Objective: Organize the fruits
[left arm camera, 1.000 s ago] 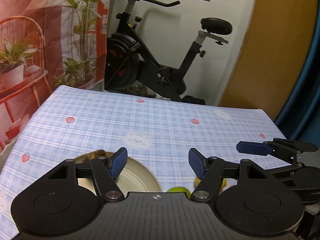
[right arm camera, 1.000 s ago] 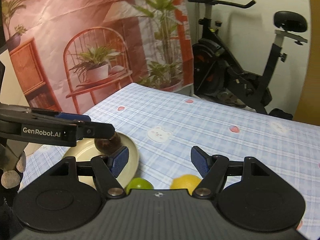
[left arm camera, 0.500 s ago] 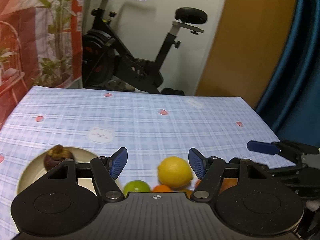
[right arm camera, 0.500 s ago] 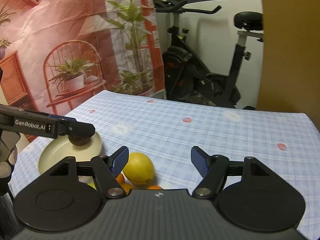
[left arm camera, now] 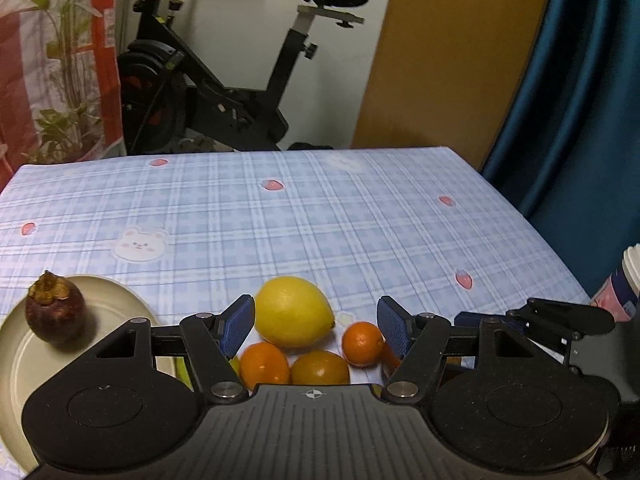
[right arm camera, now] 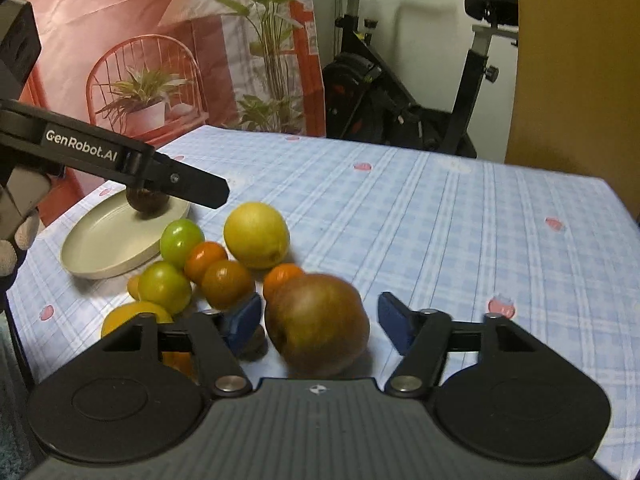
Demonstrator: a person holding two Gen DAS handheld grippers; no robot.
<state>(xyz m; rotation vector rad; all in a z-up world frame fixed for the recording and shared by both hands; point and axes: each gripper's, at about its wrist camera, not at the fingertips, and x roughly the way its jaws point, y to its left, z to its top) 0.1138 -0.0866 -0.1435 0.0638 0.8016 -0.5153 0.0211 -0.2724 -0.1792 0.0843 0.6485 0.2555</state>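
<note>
A pile of fruit lies on the blue checked tablecloth [left arm camera: 360,216]: a lemon [right arm camera: 256,240], two green fruits [right arm camera: 182,240], several small oranges [right arm camera: 228,284] and a big brown-red fruit [right arm camera: 316,324]. My right gripper [right arm camera: 320,320] has this brown fruit between its jaws, which are closing; the right pad still stands apart from it. My left gripper [left arm camera: 316,322] hangs open over the lemon [left arm camera: 294,310] and oranges [left arm camera: 320,368], gripping nothing. A mangosteen [left arm camera: 56,312] sits on the cream plate [left arm camera: 24,364].
The plate [right arm camera: 104,244] lies left of the pile, near the table's left edge. A pink and white cup [left arm camera: 624,280] stands at the right edge. An exercise bike [left arm camera: 224,92] and a blue curtain [left arm camera: 580,100] are beyond the table.
Both grippers moved down and toward the fruit pile. The brown fruit has come between the right jaws, which have narrowed. The lemon and oranges now lie under the left gripper.
</note>
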